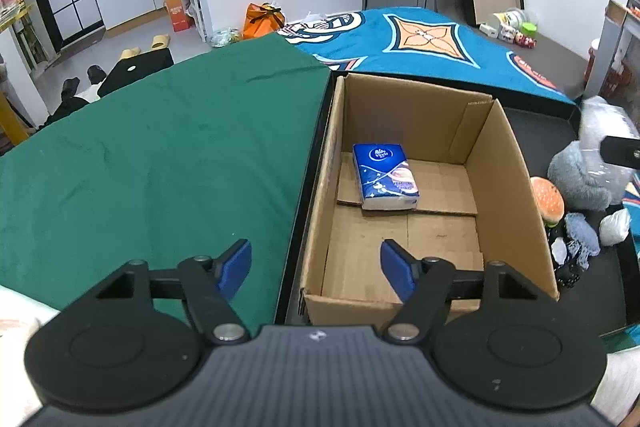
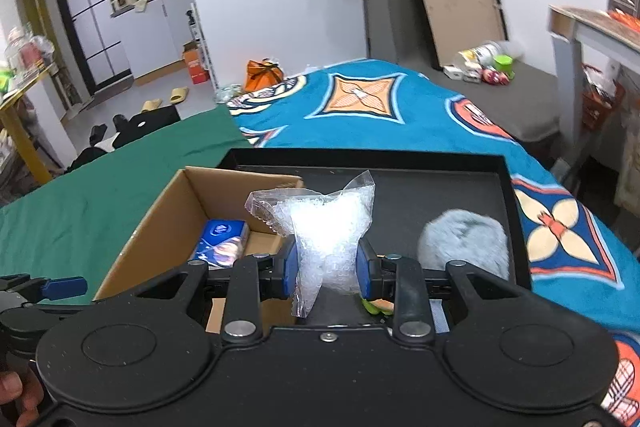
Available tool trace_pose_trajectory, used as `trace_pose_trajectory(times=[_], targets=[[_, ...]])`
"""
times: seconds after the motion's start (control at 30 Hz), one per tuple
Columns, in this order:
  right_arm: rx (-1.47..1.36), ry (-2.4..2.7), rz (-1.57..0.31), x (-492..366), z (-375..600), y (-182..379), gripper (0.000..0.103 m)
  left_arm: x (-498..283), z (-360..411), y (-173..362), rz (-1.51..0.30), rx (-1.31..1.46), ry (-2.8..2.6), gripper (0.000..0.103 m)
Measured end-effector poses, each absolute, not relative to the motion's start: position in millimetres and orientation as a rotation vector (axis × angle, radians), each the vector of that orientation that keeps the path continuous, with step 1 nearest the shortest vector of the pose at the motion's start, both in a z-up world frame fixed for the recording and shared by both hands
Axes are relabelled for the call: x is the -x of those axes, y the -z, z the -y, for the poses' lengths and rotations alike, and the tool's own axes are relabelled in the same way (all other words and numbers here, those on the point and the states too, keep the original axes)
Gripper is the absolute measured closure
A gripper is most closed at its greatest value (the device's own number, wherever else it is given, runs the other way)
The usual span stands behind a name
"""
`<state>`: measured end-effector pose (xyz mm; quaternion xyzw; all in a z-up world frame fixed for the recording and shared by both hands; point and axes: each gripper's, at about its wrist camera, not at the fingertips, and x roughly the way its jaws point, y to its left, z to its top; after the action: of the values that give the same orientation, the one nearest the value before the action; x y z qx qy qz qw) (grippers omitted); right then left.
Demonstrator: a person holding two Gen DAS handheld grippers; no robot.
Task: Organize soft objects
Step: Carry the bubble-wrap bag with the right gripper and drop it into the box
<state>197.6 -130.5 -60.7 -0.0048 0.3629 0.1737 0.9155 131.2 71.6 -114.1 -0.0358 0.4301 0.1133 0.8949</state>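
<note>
A cardboard box [image 1: 516,187] stands in a black tray [image 2: 508,195] and holds a blue tissue pack [image 1: 385,175]. My left gripper [image 1: 316,269] hangs open over the box's near left corner, nothing between its blue pads. My right gripper [image 2: 326,267] is shut on a clear bubble-wrap bag [image 2: 326,227], held up above the tray just right of the box [image 2: 160,211]. The tissue pack [image 2: 222,241] shows inside the box here too. A grey plush toy [image 2: 466,241] lies in the tray to the right. The bubble-wrap bag [image 1: 604,125] appears at the left wrist view's right edge.
A plush burger [image 1: 549,201], blue knitted pieces [image 1: 582,237] and a small white bag [image 1: 615,225] lie in the tray right of the box. A green cloth [image 1: 160,155] covers the surface to the left, a patterned blue blanket [image 2: 400,115] lies behind.
</note>
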Motion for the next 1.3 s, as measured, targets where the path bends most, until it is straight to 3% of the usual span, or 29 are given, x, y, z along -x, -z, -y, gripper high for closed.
trace_pose_trajectory(times=[0.1,0.43,0.5,0.57,0.9,1.1,1.3], targets=[[0.033,-0.367,-0.743,-200,118,61,0.074,-130,-73,115,-0.88,0.078,-0.233,0.039],[0.13,-0.408,-0.733,-200,80,65,0.074,-130,-88,119,-0.886,0.161,-0.219,0.067],[0.134,-0.41,-0.726,-200,76,65,0.074,-130,-90,120,-0.889,0.169,-0.212,0.075],[0.141,-0.415,-0.721,-202,72,64,0.074,-131,-90,122,-0.897,0.173,-0.2,0.091],[0.176,-0.453,-0.699,-211,52,63,0.073,-129,-95,125,-0.901,0.204,-0.184,0.094],[0.201,-0.448,-0.692,-217,47,64,0.057,-129,-97,124,-0.898,0.218,-0.184,0.094],[0.138,-0.431,-0.738,-214,65,70,0.056,-128,-99,124,-0.899,0.229,-0.193,0.093]])
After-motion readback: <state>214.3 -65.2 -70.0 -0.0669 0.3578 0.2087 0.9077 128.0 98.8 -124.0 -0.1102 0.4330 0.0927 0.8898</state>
